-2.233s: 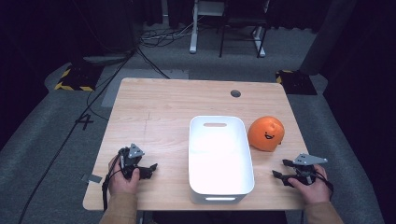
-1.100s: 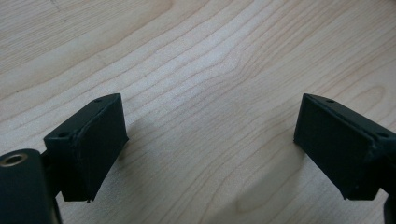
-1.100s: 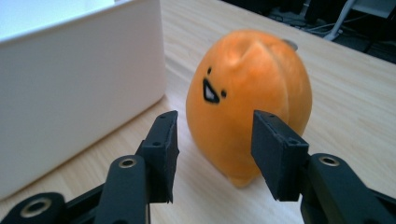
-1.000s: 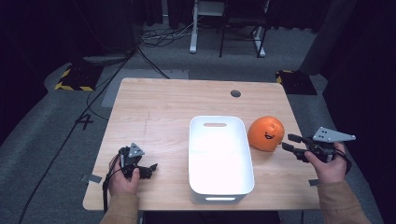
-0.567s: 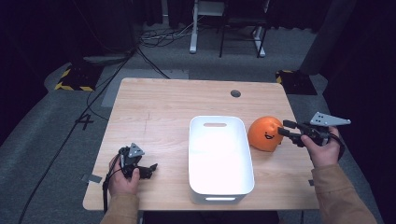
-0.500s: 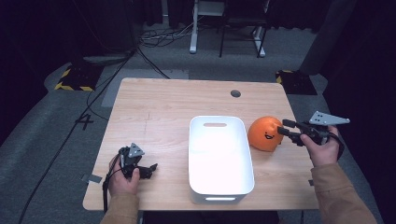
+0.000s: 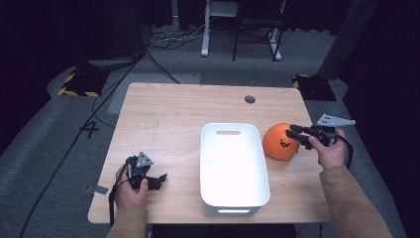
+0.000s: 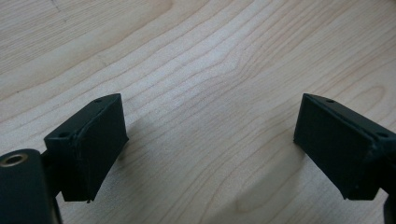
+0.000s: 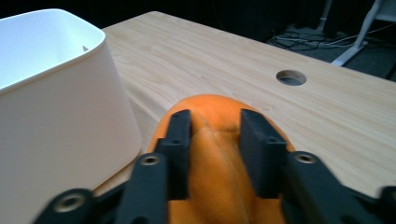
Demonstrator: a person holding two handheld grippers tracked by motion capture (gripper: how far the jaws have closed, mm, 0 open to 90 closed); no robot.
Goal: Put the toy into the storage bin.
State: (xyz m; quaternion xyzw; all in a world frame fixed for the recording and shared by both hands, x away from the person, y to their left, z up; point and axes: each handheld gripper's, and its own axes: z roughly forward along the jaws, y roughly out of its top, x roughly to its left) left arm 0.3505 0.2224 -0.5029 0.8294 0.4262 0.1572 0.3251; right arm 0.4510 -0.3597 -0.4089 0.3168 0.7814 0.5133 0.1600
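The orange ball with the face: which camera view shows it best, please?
The high view shows the orange ball best: its whole round shape, its drawn face, and its place beside the white bin. The right gripper view sees only its top, close up, between the jaws of the right gripper. The left gripper view looks at bare tabletop.

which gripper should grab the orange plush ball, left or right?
Right. The right gripper is already over the orange ball, jaws astride its top. The left gripper rests open beyond the white bin.
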